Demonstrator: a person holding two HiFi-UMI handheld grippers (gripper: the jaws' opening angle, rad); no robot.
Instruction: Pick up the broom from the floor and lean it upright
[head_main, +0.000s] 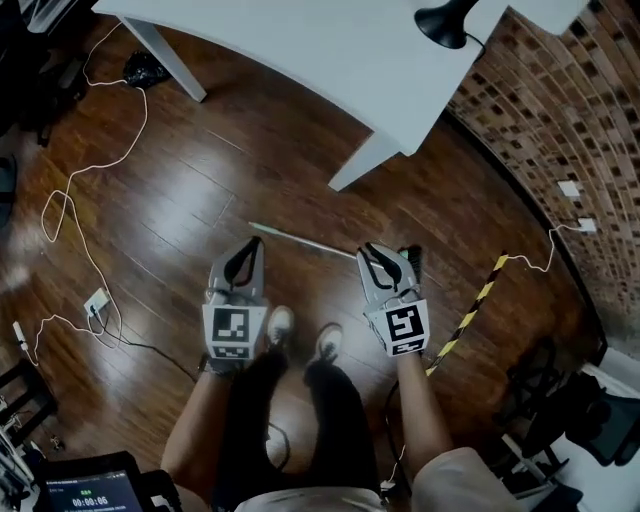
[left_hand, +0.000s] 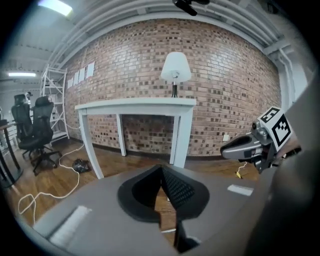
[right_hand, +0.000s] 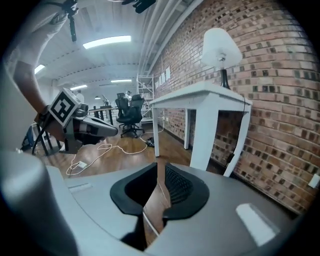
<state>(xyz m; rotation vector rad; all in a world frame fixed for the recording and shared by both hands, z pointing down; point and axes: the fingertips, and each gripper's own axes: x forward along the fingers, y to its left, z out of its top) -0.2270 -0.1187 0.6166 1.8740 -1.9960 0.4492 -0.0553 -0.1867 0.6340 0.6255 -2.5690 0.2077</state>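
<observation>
Wooden floor (head_main: 200, 180) bears the broom (head_main: 300, 239), its pale handle lying just ahead of the left gripper (head_main: 253, 244) and right gripper (head_main: 370, 250). Left gripper view: jaws pressed together, empty. Right gripper view: jaws slightly spread, empty.

Floor (head_main: 250, 170) dark glossy wood planks. Wall (head_main: 560, 110), upper right, rough brick. Table (head_main: 330, 50) smooth matt white. Left gripper (left_hand: 161, 172) shell matt grey plastic; pads (left_hand: 177, 190) black, ribbed. Lampshade (left_hand: 175, 67) white, matt.
</observation>
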